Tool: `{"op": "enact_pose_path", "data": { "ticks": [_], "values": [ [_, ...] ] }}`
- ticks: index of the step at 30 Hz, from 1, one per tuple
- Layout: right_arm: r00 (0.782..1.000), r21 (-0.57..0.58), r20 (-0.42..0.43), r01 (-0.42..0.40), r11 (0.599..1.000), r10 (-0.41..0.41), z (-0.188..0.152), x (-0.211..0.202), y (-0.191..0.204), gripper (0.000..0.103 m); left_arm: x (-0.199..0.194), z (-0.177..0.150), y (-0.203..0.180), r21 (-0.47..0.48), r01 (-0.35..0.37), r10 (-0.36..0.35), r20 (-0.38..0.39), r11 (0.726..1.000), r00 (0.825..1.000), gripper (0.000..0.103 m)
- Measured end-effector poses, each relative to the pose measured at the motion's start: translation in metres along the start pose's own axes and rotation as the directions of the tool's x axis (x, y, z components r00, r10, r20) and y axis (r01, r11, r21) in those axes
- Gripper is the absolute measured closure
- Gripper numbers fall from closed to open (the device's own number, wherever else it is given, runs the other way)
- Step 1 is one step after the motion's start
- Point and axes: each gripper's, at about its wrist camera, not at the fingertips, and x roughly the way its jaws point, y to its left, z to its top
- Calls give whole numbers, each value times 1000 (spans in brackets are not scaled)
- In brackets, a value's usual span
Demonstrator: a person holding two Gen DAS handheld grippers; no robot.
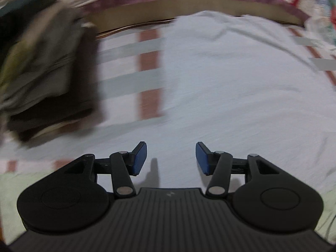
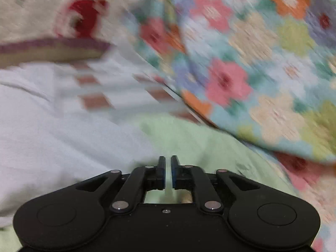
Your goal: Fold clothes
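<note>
A white garment [image 1: 231,88] lies spread flat across the striped bed sheet, filling the middle and right of the left wrist view. My left gripper [image 1: 171,157] hovers over its near edge, jaws wide apart and nothing between the blue pads [image 1: 139,157]. In the right wrist view the same white garment [image 2: 52,126] lies at the left. My right gripper [image 2: 167,172] is shut with only a thin slit between its pads, holding nothing, above pale green fabric just right of the garment's edge.
A stack of folded dark and olive clothes [image 1: 48,73] stands at the left. The striped sheet [image 1: 130,67] and a wooden bed edge [image 1: 189,6] lie beyond. A flowered blanket [image 2: 252,63] covers the right. Pale green cloth [image 2: 199,138] lies under the right gripper.
</note>
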Motion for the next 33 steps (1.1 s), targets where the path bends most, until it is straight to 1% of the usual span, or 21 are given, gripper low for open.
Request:
{"op": "enact_pose_path", "data": {
  "ticks": [1,2,3,5,7,8,10,13,15,16,17,19,20,22,24,26,27,28,30,31,33],
  "values": [
    [994,14,-14,-104,994,104,5,-3,6,83,-1,-4,9,-52,11,-12,-10,999,1000,52],
    [977,28,-42,-207,978,208,9,-3,13,77,-3,-9,18,-104,22,-24,-19,994,1000,52],
    [947,46,-74,-311,949,314,13,-2,24,70,-4,-13,27,-156,32,-37,-28,987,999,52],
    [852,83,-137,-499,863,506,20,0,52,70,-7,-22,46,-259,50,-63,-43,965,997,49],
    [757,78,-190,-624,778,626,23,-3,86,70,-10,-31,64,-359,65,-91,-56,931,994,49],
    [717,51,-215,-670,740,663,24,-7,105,70,-11,-36,73,-408,72,-105,-61,910,993,48],
    [657,-26,-251,-739,673,711,25,-19,138,68,-12,-44,85,-484,83,-129,-62,871,990,48],
    [588,-183,-316,-808,560,744,20,-39,170,62,-8,-55,82,-546,101,-148,-43,832,988,44],
    [553,-239,-370,-833,499,746,15,-47,177,55,-5,-63,80,-585,113,-160,-29,803,987,43],
    [545,-246,-394,-838,487,740,12,-47,176,54,-4,-67,80,-604,119,-166,-22,788,986,43],
    [553,-231,-408,-833,504,727,11,-43,171,54,-2,-70,79,-623,125,-171,-15,773,985,43],
    [583,-173,-419,-804,569,696,9,-31,155,54,1,-78,77,-659,136,-181,0,740,983,43],
    [592,-118,-419,-788,605,689,8,-23,143,54,2,-82,76,-676,142,-186,7,723,982,43],
    [595,17,-413,-752,659,689,2,-10,115,54,5,-89,74,-710,154,-196,23,688,980,43],
    [579,150,-413,-719,679,703,-9,1,93,54,9,-95,74,-744,167,-202,43,647,978,44],
    [567,252,-414,-681,688,712,-27,6,74,54,12,-98,76,-773,186,-201,77,606,976,52],
    [563,294,-406,-666,686,720,-34,8,67,53,11,-97,76,-769,194,-192,94,609,977,65],
    [560,328,-392,-657,679,730,-40,9,63,53,9,-95,74,-757,200,-179,111,623,978,72],
    [566,388,-344,-642,662,750,-50,12,59,51,3,-92,70,-733,204,-151,139,649,979,77],
    [576,400,-321,-637,659,752,-53,14,60,49,-1,-89,66,-706,187,-128,136,683,982,79],
    [606,393,-282,-634,666,743,-55,20,66,48,-6,-83,54,-631,135,-72,125,764,990,80]
  ]
}}
